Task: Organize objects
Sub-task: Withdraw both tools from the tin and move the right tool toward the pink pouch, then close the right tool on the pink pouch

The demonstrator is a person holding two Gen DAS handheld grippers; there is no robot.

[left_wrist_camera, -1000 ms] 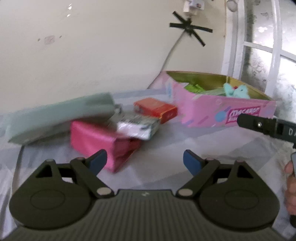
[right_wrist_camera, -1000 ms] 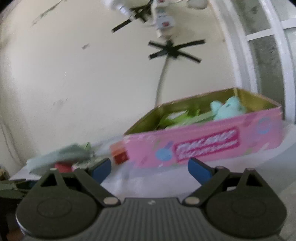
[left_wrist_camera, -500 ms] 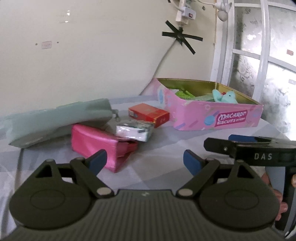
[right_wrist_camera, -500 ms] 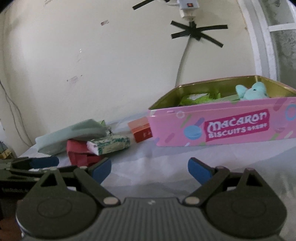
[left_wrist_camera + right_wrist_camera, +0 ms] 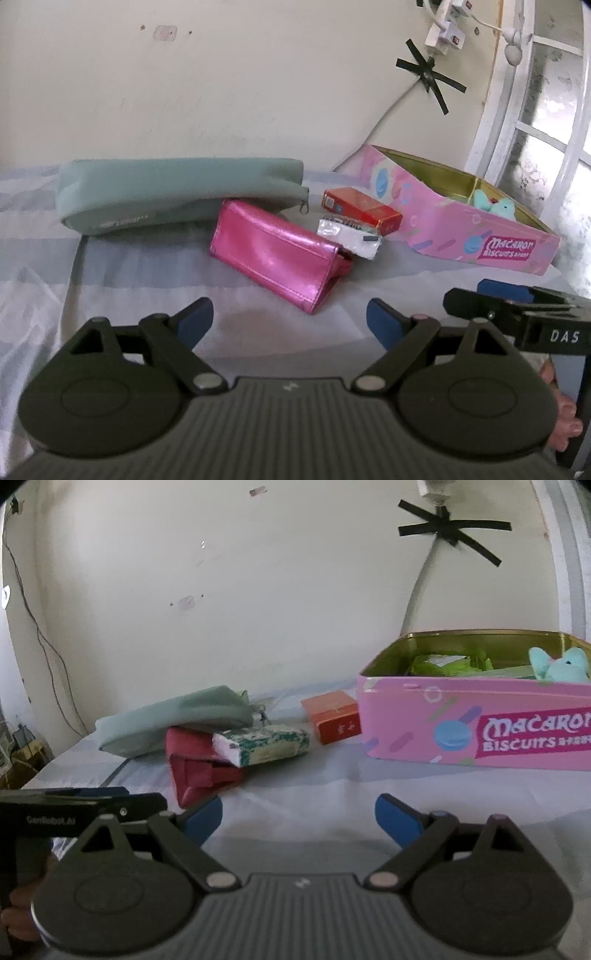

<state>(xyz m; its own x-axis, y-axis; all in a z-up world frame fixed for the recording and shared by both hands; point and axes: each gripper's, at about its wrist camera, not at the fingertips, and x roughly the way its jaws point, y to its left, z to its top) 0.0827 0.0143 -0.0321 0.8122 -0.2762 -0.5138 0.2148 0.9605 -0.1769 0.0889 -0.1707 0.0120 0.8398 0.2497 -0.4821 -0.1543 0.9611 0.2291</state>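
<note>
A shiny pink wallet (image 5: 280, 254) lies on the grey sheet just beyond my left gripper (image 5: 290, 323), which is open and empty. Behind the wallet rests a long grey-green pencil pouch (image 5: 177, 192). To the wallet's right are a white tissue pack (image 5: 349, 236) and a red carton (image 5: 364, 212). An open pink Macaron biscuit tin (image 5: 480, 236) holds a teal plush (image 5: 496, 206). My right gripper (image 5: 299, 814) is open and empty, short of the tissue pack (image 5: 264, 746), wallet (image 5: 199, 771), carton (image 5: 332, 716) and tin (image 5: 480, 723).
A cream wall rises right behind the objects, with a cable (image 5: 373, 129) taped to it and a white window frame (image 5: 495, 122) at the right. The sheet's left edge (image 5: 55, 760) drops off toward clutter. Bare sheet lies between both grippers and the objects.
Both views swung and sharpened. In the left wrist view the wallet and pouch shifted toward the centre and the tin slid right. In the right wrist view the tin moved right, revealing the pouch, wallet and tissue pack.
</note>
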